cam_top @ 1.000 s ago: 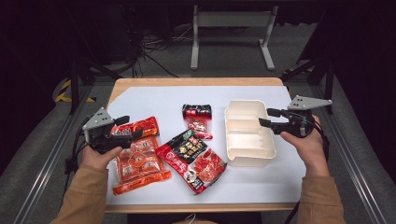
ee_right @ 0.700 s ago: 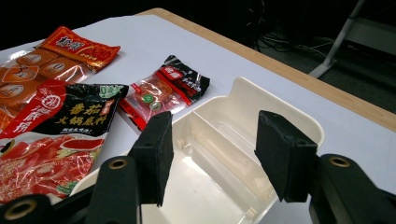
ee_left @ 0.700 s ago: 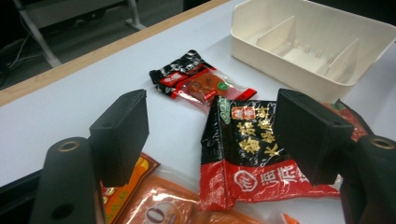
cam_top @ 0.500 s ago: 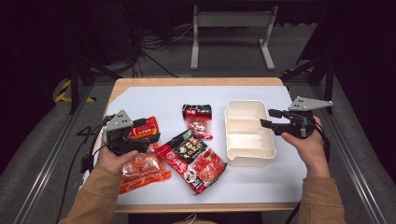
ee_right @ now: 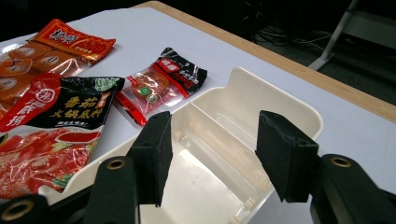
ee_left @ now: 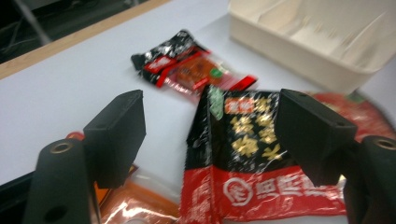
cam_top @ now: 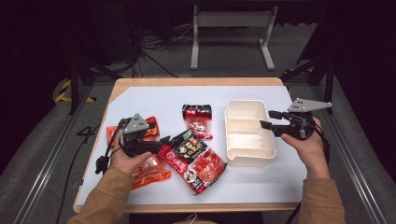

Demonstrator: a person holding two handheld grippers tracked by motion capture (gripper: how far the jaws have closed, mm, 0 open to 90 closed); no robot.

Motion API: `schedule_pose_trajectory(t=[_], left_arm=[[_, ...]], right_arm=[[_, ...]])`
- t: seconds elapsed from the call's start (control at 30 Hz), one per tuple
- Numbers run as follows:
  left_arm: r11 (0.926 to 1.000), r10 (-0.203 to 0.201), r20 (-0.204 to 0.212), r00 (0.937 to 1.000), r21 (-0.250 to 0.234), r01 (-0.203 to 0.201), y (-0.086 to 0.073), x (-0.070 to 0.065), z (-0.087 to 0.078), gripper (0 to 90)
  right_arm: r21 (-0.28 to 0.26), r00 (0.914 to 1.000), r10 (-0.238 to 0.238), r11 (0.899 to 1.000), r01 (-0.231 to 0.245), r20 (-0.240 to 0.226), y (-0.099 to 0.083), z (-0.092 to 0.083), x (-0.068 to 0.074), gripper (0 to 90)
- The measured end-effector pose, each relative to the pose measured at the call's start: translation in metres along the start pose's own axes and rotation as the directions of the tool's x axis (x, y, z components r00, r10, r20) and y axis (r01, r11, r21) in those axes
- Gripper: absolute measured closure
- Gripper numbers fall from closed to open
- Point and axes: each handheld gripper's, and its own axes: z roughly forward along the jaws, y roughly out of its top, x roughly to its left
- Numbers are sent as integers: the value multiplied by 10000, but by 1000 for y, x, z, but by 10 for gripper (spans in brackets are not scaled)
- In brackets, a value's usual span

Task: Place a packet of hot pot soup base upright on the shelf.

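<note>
Left gripper (cam_top: 164, 140) low at 9 o'clock of big red-black hotpot-base packet (cam_top: 194, 158), jaws apart, packet corner between pads, likely lining up pickup. Right gripper (cam_top: 266, 119) jaws apart, straddling right wall of cream divided tray (cam_top: 247, 158), likely steadying it.

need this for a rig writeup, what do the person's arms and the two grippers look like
Both sleeves are tan. The left gripper and the right gripper are black, each with two blocky jaws, round screw holes near the jaw bases, a grey three-cornered plate on top, and a trailing black cable.
</note>
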Motion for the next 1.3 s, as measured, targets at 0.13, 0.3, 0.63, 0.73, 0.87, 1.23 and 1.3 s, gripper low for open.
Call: schedule_pose_trajectory(t=[0.13, 0.3, 0.63, 0.73, 0.87, 1.23, 1.3], left_arm=[[9968, -225, 276, 9994, 769, 203, -7, -1, 17, 304], [9907, -531, 292, 9982, 1271, 490, -15, -2, 29, 354], [9607, -817, 673, 9944, 2709, 606, -25, -2, 47, 448], [9552, -955, 693, 9930, 2871, 718, -27, 0, 48, 447], [9465, -1219, 801, 9893, 3094, 916, -30, 1, 51, 468], [9351, -1086, 511, 9928, 3443, 846, -33, 3, 55, 450], [9249, -1263, 604, 9902, 3681, 955, -35, 5, 57, 468]], right_arm=[[23, 10000, 12, 10000, -12, -17, 0, 1, 0, 455], [52, 10000, 29, 10000, -29, -6, -1, 3, 0, 454], [86, 10000, 63, 9999, -64, 59, -2, 3, -2, 449], [81, 10000, 69, 9999, -69, 62, -2, 3, -3, 447], [95, 9999, 54, 9999, -55, 97, -3, 2, -4, 445], [178, 9999, 14, 9998, -17, 153, -3, 4, -4, 441], [177, 9999, 31, 9998, -34, 164, -4, 4, -4, 439]])
